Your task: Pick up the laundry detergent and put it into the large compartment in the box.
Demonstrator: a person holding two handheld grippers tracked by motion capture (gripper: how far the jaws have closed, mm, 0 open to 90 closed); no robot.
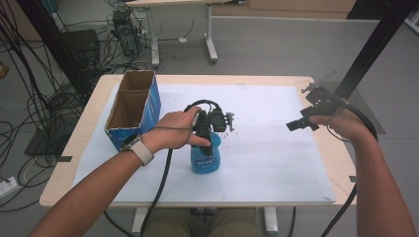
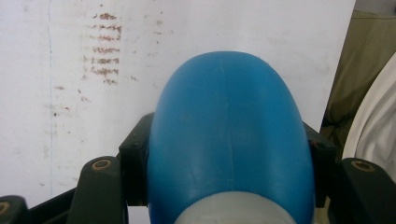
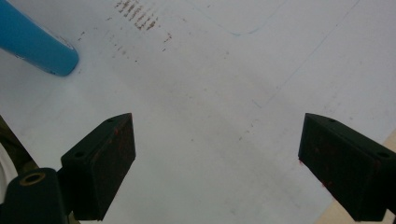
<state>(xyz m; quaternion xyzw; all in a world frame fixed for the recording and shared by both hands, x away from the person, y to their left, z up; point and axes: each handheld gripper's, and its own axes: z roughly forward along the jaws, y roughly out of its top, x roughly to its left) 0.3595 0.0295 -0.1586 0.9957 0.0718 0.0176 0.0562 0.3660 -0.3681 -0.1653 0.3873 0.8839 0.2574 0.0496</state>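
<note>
A blue plastic bottle (image 1: 206,159) with a white label stands upright on the white mat (image 1: 276,158), a little left of the table's middle. My left gripper (image 1: 210,134) comes down on it from above and is shut on its upper part. In the left gripper view the blue bottle (image 2: 229,130) sits between both black jaws, with its pale neck at the bottom edge. My right gripper (image 1: 299,123) hovers over the mat's right side, open and holding nothing. In the right gripper view its jaws stand wide apart around my right gripper (image 3: 217,158), and the bottle (image 3: 32,44) shows at the upper left.
An open cardboard box (image 1: 133,106) with blue sides and two compartments stands at the table's left, close to my left hand. Faint brown smudges (image 3: 137,16) mark the mat behind the bottle. A black frame post (image 1: 368,44) rises at the far right corner.
</note>
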